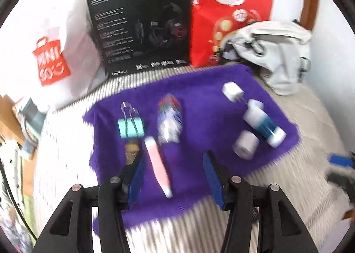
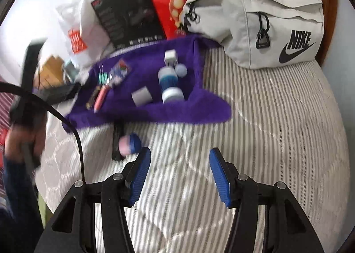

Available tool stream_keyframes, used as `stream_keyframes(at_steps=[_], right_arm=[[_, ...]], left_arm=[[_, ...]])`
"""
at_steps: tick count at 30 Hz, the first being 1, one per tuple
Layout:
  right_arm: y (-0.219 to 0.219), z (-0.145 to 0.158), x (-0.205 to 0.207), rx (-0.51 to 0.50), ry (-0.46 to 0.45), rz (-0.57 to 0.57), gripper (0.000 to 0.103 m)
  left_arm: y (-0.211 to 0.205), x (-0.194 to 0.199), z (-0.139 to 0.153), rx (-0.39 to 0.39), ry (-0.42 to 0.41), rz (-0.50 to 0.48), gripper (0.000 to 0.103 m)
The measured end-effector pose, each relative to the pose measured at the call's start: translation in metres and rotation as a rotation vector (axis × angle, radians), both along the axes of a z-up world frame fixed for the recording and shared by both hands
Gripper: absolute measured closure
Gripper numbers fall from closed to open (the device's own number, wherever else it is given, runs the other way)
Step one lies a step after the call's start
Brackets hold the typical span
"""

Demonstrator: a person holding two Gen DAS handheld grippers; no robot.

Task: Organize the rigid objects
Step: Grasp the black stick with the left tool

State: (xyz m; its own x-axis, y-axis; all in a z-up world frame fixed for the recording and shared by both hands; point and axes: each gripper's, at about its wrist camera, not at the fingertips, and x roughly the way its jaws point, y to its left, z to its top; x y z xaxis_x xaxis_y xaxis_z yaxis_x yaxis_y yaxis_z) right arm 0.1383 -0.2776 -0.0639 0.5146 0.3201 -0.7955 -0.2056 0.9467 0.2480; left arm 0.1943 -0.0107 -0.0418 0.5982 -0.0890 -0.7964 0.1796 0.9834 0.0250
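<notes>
1. While both claws hung empty over the bed, most of the small hard things already lay on the fuzzy purple cloth (image 1: 199, 97).
2. On the left side of the cloth sat a teal metal binder clip (image 1: 131, 128), a pink and white pen-shaped stick (image 1: 157, 164) and a clear packet with red and blue print (image 1: 169, 119). A small brown thing lay just below the clip, too blurry to name.
3. On the right side lay a white plug block (image 1: 231, 91), a white and blue bottle on its side (image 1: 264, 123) and a short grey roll (image 1: 245, 144), all close together.
4. One round pink and blue ball-shaped thing (image 2: 129, 143) was off the cloth, on the striped grey and white bed cover (image 2: 266, 130), beside a thin black bar. I think these were still left to tidy.
5. The left claw (image 1: 174, 174) was wide, held nothing, and had the pink stick between its blue pads.
6. The right claw (image 2: 178, 174) was also wide and held nothing. The ball lay just past its left pad.
7. I think the job was mostly done.
</notes>
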Motion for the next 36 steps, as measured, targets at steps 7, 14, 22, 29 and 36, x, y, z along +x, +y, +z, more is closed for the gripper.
stream_keyframes(at_steps=[7, 14, 22, 29, 36], right_arm=[[-0.001, -0.009, 0.019, -0.017, 0.009, 0.008, 0.048], [0.001, -0.017, -0.001, -0.010, 0.040, 0.032, 0.048], [-0.012, -0.008, -0.037, 0.053, 0.040, -0.021, 0.048], [-0.007, -0.009, -0.042, 0.039, 0.041, 0.001, 0.048], [0.005, -0.021, -0.037, 0.022, 0.065, 0.036, 0.048]], left_arm=[[-0.011, -0.045, -0.031, -0.088, 0.089, 0.017, 0.052], [-0.032, -0.049, -0.051, -0.118, 0.105, -0.004, 0.052], [-0.052, -0.034, -0.068, -0.072, 0.133, 0.020, 0.052], [-0.070, -0.031, -0.076, -0.024, 0.143, 0.047, 0.052], [-0.049, -0.043, -0.077, 0.035, 0.126, 0.049, 0.050]])
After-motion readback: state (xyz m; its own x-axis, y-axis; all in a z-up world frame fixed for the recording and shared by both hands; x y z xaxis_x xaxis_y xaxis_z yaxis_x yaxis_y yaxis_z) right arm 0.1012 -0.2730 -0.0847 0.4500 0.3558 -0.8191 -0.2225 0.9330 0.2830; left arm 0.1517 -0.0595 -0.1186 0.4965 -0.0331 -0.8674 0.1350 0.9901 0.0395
